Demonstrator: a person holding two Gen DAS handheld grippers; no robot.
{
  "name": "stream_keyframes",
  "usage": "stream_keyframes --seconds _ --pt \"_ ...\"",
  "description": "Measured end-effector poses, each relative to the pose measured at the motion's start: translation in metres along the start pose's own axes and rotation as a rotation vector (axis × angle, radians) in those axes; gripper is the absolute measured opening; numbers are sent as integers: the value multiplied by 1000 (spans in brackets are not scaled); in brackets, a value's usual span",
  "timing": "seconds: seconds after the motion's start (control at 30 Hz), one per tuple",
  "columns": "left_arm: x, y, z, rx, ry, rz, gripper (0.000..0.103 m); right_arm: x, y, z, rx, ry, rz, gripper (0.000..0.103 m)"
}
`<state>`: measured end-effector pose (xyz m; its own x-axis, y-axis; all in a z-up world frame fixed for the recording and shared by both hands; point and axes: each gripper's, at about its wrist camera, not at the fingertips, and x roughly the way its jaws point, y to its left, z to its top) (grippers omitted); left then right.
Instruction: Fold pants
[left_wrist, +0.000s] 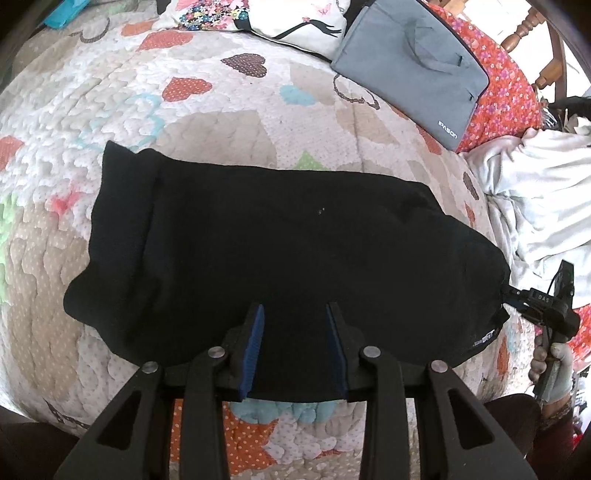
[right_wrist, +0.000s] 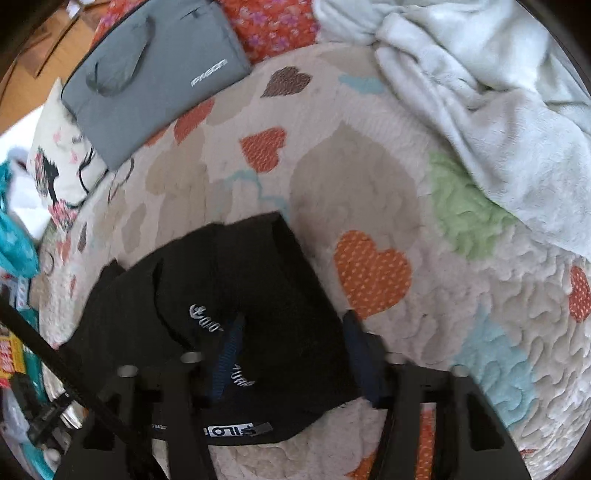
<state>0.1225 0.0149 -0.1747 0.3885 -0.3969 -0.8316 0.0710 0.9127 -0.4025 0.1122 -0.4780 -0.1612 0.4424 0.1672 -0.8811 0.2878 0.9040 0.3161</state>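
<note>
2 hand-held grippers hover spread, gripping nothing, over the soft black knit pants (left_wrist: 280, 258), folded into a rounded slab on the puffy heart-print quilted bed (left_wrist: 221, 110): left hand-held gripper (left_wrist: 294, 314) mid-cloth, right hand-held gripper (right_wrist: 291, 328) astride the logo end.

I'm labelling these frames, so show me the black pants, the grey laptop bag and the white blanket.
black pants (left_wrist: 280, 243): left wrist view, middle of the flat folded cloth.
grey laptop bag (left_wrist: 410, 59): left wrist view, centre of its front panel.
white blanket (right_wrist: 491, 99): right wrist view, on the crumpled folds.
</note>
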Motion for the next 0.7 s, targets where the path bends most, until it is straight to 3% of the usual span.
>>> stream_keyframes --seconds 0.07,0.23,0.4,0.7 --pt "1 0 0 0 10 -3 36 -9 8 -2 -31 -17 -22 10" --pt "1 0 0 -8 19 -15 36 -56 10 -6 -13 -82 25 7" --pt "-1 2 -1 -19 23 -24 36 -78 11 -17 -11 -69 25 6" --pt "0 1 -1 -8 38 -6 37 -27 -25 -40 72 152 -121 8"
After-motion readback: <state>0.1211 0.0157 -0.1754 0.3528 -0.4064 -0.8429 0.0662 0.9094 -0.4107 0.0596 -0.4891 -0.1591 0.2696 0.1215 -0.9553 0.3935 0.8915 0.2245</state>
